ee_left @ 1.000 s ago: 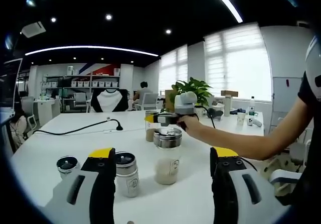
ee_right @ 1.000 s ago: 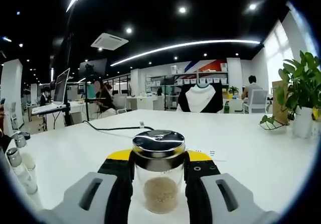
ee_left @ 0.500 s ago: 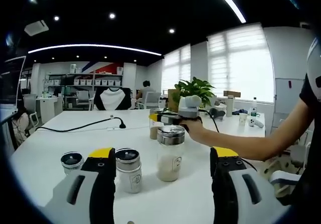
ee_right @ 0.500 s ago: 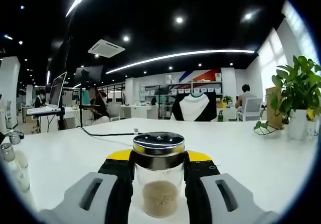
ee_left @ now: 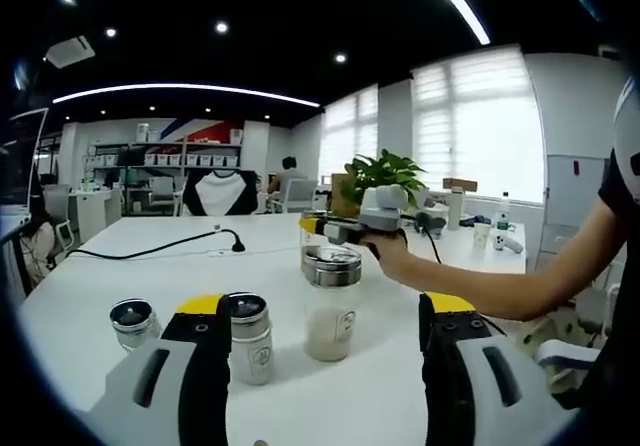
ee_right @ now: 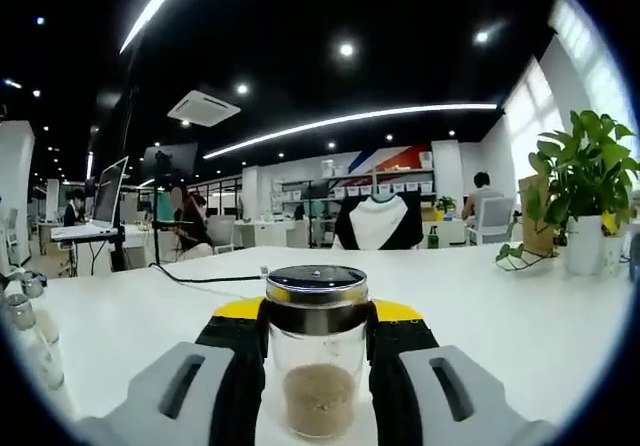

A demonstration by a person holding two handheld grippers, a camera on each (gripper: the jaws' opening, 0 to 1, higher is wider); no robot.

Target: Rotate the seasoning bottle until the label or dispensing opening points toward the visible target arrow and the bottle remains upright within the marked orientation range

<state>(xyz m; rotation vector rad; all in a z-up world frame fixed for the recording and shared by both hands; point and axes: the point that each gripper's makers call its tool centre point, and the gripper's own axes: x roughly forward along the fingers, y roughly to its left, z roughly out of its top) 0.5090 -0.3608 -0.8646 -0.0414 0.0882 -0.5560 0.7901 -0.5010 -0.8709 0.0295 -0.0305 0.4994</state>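
In the right gripper view, a glass seasoning bottle (ee_right: 316,296) with a metal lid and brown powder at its bottom stands upright. My right gripper (ee_right: 318,338) is shut on it just below the lid. In the left gripper view, the right gripper (ee_left: 335,229) comes in from the right in a person's hand. It sits behind a larger labelled jar (ee_left: 331,304) that hides most of the held bottle. My left gripper (ee_left: 325,361) is open and low in front, with that jar between its jaws but untouched.
Two smaller metal-lidded shakers (ee_left: 249,336) (ee_left: 131,323) stand left of the jar on the white table (ee_left: 90,286). A black cable (ee_left: 150,253) runs across the far side. A potted plant (ee_right: 585,181) is at the right, and slim bottles (ee_right: 25,331) are at the left edge.
The bottle stays upright in the right gripper's jaws. In the left gripper view the hand with the right gripper has drifted slightly right; both views shifted a little.
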